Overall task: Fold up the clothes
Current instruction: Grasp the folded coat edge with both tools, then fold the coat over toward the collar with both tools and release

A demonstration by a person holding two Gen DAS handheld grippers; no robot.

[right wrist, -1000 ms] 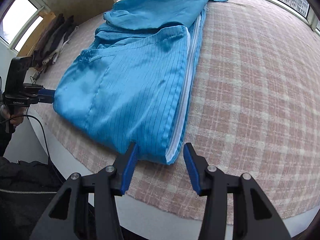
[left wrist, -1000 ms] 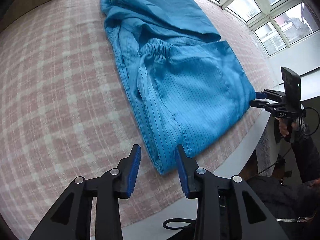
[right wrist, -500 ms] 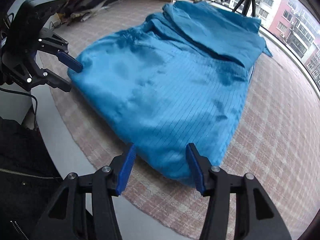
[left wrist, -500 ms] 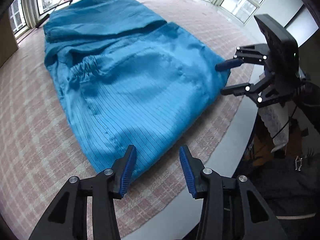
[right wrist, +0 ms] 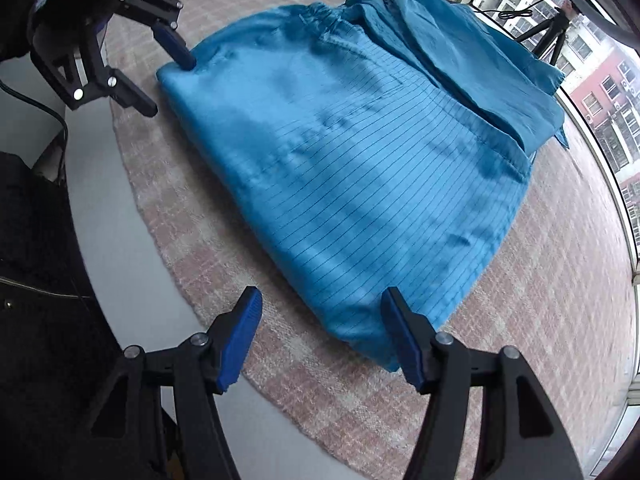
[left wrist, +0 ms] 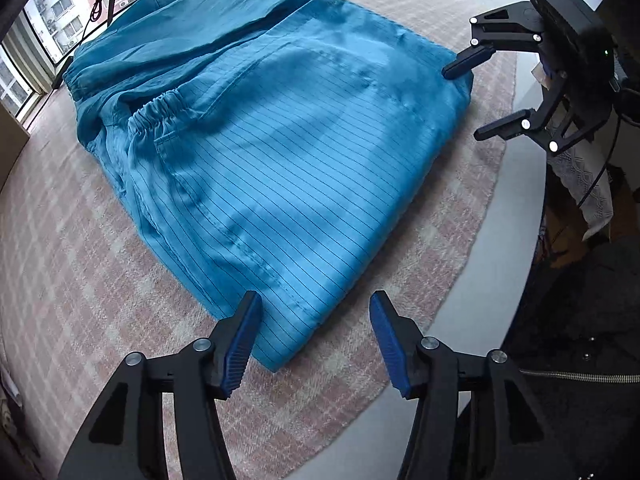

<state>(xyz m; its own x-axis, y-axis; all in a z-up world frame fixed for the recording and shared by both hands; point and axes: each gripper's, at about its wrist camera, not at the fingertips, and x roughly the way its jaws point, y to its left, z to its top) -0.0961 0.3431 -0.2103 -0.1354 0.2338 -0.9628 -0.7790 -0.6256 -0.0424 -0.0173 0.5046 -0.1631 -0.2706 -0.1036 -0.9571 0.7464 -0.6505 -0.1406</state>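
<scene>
Both grippers have swung round to the near corners of the blue garment (left wrist: 280, 152) within the last second, closing in from the sides toward its hem. Partly folded, with one layer already laid over its far end, the pinstriped cloth lies flat on a pink checked tablecloth (left wrist: 80, 280) near the white table edge (left wrist: 508, 208), its elastic cuff (left wrist: 156, 106) bunched on one side.

From the left wrist view, the left gripper (left wrist: 316, 344) stands with its blue pads wide apart, the garment's near corner lying between them on the cloth, one pad at the fabric's edge and nothing pinched. Across the hem, the right gripper (right wrist: 322, 340) is likewise spread wide, its right pad touching or overlapping the opposite corner; whether it rests on the fabric cannot be told.

Each tool also shows in the other's camera, poised at its own corner. The matched placement suggests a two-handed pinch of the hem, so the lower part can be lifted and carried over toward the far end for the next fold.
</scene>
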